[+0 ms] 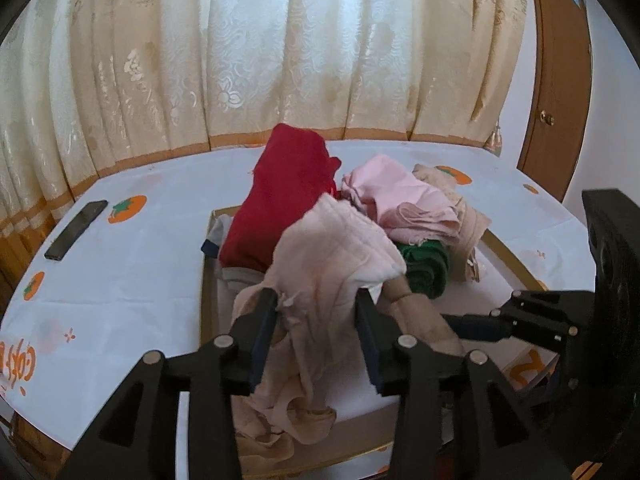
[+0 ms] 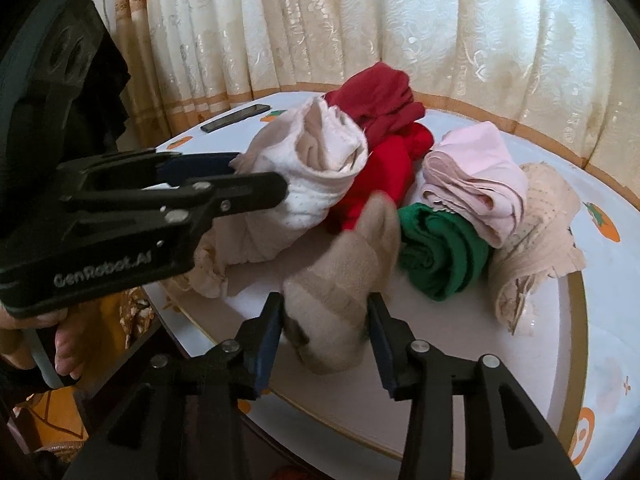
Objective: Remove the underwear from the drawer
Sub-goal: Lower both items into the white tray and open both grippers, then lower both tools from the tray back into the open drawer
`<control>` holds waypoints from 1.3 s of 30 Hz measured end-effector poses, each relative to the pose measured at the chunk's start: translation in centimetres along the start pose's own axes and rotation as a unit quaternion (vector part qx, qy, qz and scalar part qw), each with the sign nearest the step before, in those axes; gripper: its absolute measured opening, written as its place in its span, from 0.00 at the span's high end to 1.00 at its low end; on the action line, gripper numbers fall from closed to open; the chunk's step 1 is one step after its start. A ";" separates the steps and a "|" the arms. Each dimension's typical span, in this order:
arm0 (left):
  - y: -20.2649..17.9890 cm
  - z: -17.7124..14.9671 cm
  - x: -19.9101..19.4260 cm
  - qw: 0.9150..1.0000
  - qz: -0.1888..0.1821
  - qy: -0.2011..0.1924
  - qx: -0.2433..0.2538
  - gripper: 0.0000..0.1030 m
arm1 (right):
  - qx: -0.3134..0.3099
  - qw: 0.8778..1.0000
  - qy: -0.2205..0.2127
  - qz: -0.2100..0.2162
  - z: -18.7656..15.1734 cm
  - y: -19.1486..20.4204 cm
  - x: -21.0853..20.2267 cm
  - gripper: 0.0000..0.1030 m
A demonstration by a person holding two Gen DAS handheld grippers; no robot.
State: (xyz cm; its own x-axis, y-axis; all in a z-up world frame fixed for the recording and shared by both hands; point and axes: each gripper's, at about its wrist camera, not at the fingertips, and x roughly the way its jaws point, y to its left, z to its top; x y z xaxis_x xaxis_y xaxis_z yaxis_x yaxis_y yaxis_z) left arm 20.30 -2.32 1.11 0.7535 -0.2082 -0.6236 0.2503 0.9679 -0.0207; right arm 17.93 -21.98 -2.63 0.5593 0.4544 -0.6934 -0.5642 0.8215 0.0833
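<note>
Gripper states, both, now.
Left gripper: open, pink underwear between its fingers.
Right gripper: around beige underwear; grip cannot be told.

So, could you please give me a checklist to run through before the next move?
1. Pale pink quilted underwear sits between the left hand-held gripper fingers: ok.
2. Left pads pressing it: cannot tell.
3. Right hand-held gripper clamps the tan mesh garment: ok.
4. Both garments clear of the shallow white drawer: not ok, they hang over it.
5. Black phone out of the way: ok.
</note>
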 end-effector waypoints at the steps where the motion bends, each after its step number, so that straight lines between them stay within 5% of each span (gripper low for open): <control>1: -0.1 0.0 -0.1 1.000 0.000 -0.003 0.002 0.57 | 0.002 1.000 -0.002 -0.001 0.0 -0.1 0.0 0.54; 23: 0.0 -0.8 -2.1 1.000 -0.004 -0.024 -0.013 0.43 | -0.005 1.000 -0.009 -0.011 -1.1 0.5 -1.2 0.49; 39: -2.8 -6.6 -7.5 0.998 -0.053 -0.025 0.031 0.34 | -0.029 0.999 0.025 -0.019 -7.8 1.5 -9.8 0.45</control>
State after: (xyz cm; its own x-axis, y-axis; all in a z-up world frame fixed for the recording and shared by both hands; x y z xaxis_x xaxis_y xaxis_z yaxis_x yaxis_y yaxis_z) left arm 9.94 -2.52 0.66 0.7495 -0.3173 -0.5810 0.3662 0.9299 -0.0355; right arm 6.90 -27.90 -1.34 0.5512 0.4045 -0.7297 -0.5780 0.8159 0.0157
